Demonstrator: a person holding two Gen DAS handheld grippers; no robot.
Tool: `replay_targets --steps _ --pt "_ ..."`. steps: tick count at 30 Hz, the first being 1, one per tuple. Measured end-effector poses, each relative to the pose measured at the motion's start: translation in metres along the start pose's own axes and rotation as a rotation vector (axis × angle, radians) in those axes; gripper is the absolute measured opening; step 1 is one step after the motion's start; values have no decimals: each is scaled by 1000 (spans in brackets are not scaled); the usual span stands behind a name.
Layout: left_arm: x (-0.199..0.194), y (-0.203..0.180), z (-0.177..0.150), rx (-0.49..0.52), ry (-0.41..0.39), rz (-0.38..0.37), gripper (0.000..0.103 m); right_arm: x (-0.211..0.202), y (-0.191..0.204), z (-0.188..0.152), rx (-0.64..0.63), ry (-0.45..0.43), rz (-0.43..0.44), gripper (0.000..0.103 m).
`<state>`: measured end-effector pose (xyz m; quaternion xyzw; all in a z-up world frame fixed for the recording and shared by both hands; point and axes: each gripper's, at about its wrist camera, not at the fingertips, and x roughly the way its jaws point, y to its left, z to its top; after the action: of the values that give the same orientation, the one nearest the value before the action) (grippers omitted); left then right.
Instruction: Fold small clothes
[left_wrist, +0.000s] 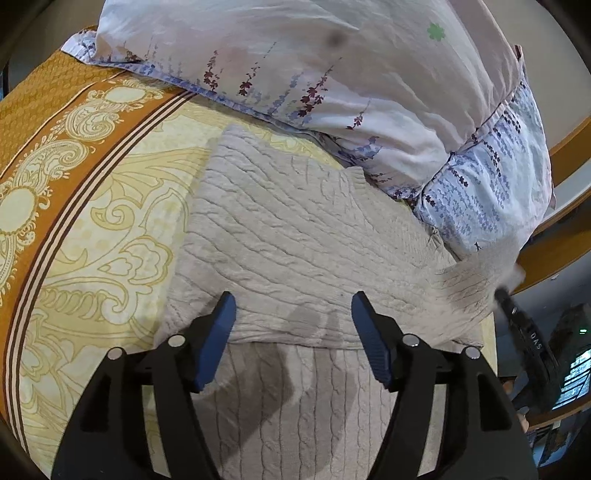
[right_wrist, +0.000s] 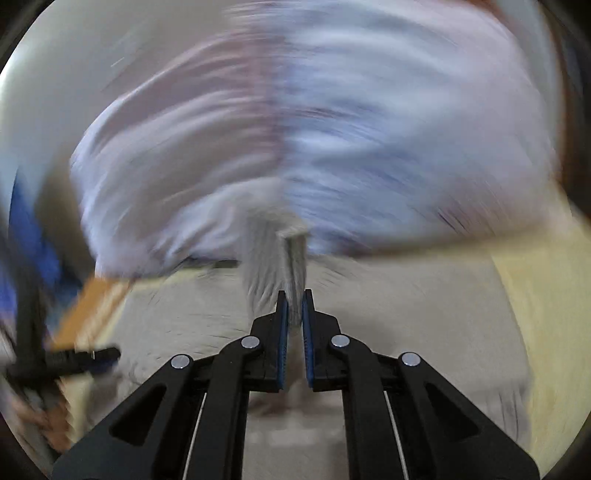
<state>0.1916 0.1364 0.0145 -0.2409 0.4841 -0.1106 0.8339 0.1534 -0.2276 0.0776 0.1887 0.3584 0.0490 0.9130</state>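
Note:
A beige cable-knit sweater (left_wrist: 295, 229) lies on the bed, one part folded over another. My left gripper (left_wrist: 293, 306) is open just above the sweater's folded edge, holding nothing. My right gripper (right_wrist: 294, 295) is shut on a bunched edge of the sweater (right_wrist: 291, 254) and lifts it; that view is heavily motion-blurred. In the left wrist view the right gripper (left_wrist: 506, 295) shows at the right, blurred, with the sweater's lifted corner (left_wrist: 476, 280).
A yellow and orange patterned bedspread (left_wrist: 92, 221) covers the bed. A pale floral pillow (left_wrist: 332, 74) lies beyond the sweater, touching its far edge. A wooden bed frame (left_wrist: 569, 147) runs along the right.

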Motion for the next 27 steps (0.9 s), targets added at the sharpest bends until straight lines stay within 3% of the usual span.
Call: replay_targets --steps 4,6,7,8,12,21,25,27 --pt "-1 -6 -2 27 -2 19 70 12 -63 -19 227 183 116 11" --pt "-1 -7 -3 32 -1 24 70 14 -78 -24 313 224 182 27" --pt "-2 -8 -3 32 -1 26 71 17 -85 -24 359 239 226 46" --pt "-2 -8 -2 30 0 27 71 20 -92 -23 404 246 257 52" --pt "-3 -9 -3 32 3 27 73 26 -107 -25 512 277 322 52" --pt "-2 -10 -3 49 9 38 75 47 -125 -12 539 315 284 40" --pt "-1 -10 -3 51 6 37 76 60 -115 -7 447 327 228 7" --pt "-1 -10 -3 55 6 40 76 54 -108 -2 382 286 218 7"
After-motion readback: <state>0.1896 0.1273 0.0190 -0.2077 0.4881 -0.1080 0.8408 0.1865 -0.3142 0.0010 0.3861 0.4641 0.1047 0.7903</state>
